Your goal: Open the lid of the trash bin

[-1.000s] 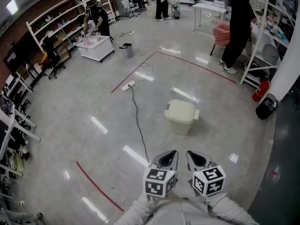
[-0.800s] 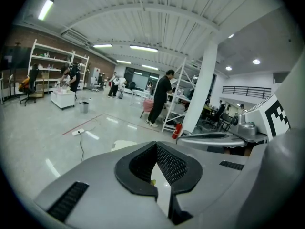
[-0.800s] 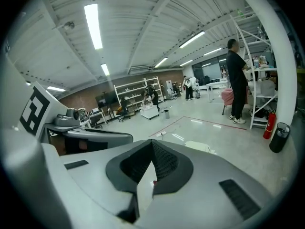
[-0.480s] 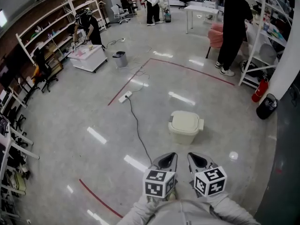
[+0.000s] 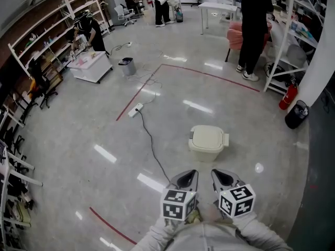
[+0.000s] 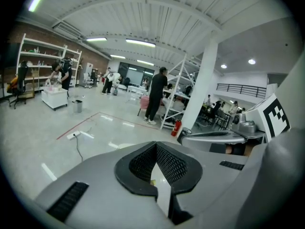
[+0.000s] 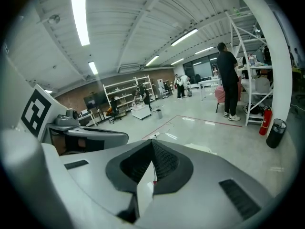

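The trash bin (image 5: 208,143) is a cream plastic box with its flat lid down, standing on the grey floor ahead of me. The left gripper (image 5: 186,179) and the right gripper (image 5: 222,178) are held side by side close to my body, short of the bin and apart from it. The jaws of both look closed, with nothing between them. The left gripper view shows the left gripper (image 6: 156,145) pointing out over the floor. In the right gripper view, a pale edge of the bin (image 7: 202,149) peeks over the right gripper (image 7: 152,142).
A black cable (image 5: 152,140) runs from a white power strip (image 5: 135,110) across the floor left of the bin. Red tape lines (image 5: 209,75) mark the floor. A person (image 5: 252,25), white shelving (image 5: 285,41), a fire extinguisher (image 5: 289,97) and a black bin (image 5: 297,114) stand at the right.
The bin has come lower and nearer in the head view as I walk towards it. Both grippers keep the same pose in front of my body.
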